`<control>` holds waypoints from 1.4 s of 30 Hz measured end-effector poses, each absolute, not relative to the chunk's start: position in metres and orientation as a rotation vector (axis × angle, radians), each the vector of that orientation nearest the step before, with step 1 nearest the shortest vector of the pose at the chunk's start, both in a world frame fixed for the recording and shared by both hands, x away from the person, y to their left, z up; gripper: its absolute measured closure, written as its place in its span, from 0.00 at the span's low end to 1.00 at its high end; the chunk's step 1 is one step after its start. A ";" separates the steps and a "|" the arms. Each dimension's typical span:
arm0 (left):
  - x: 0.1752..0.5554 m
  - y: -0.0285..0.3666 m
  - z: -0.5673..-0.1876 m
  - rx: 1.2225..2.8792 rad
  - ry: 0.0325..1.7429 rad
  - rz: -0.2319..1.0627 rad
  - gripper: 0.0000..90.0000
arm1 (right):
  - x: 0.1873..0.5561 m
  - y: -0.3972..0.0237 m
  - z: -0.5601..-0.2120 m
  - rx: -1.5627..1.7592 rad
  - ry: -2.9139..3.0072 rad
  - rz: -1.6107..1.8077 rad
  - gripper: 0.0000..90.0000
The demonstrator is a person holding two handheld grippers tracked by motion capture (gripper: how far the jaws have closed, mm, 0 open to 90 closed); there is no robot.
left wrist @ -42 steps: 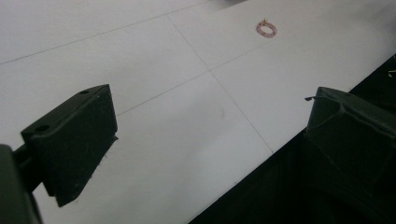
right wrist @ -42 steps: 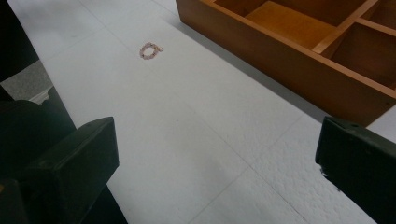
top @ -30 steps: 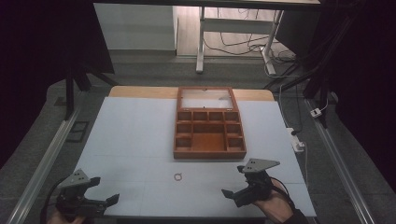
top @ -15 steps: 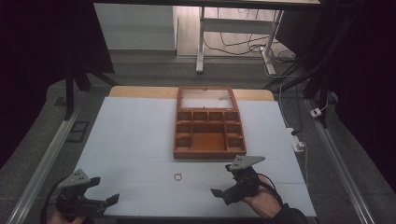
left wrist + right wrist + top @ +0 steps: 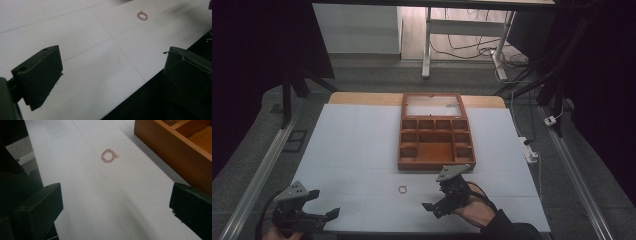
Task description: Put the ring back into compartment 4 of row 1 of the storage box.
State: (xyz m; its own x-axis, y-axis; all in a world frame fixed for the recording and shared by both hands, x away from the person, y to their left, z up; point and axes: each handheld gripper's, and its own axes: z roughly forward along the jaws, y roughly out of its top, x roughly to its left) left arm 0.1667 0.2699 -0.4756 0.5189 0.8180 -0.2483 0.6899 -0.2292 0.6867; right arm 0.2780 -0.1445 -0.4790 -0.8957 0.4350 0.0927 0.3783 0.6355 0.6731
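At the bottom of the high view the left gripper (image 5: 314,216) rests low at the left, jaws wide and empty, while the right gripper (image 5: 438,204) sits right of centre, jaws also spread with nothing between them. Just above and left of it the small pink bead bracelet (image 5: 403,189) lies flat on the white table (image 5: 352,150), untouched; in the right gripper view it sits upper centre (image 5: 109,156). Farther up stands the open wooden box (image 5: 435,132), its compartments bare. The pickup is not yet made. Since a second ago the right gripper has slid leftward toward the bracelet; the left has barely moved.
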 end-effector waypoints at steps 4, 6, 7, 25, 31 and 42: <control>0.167 0.270 -0.476 1.983 1.230 0.209 0.02 | 0.282 -0.131 -0.484 0.683 2.789 1.078 0.00; 0.167 0.270 -0.476 1.983 1.231 0.210 0.02 | 0.285 -0.125 -0.488 0.675 2.797 1.058 0.00; 0.167 0.270 -0.476 1.983 1.231 0.209 0.02 | 0.285 -0.125 -0.488 0.675 2.797 1.058 0.00; 0.167 0.270 -0.476 1.986 1.231 0.208 0.03 | 0.308 -0.076 -0.508 0.606 2.838 0.979 0.00; 0.167 0.270 -0.476 1.986 1.230 0.207 0.03 | 0.320 -0.062 -0.514 0.604 2.829 0.930 0.03; 0.167 0.270 -0.476 1.988 1.227 0.206 0.03 | 0.333 -0.058 -0.521 0.658 2.795 0.869 0.23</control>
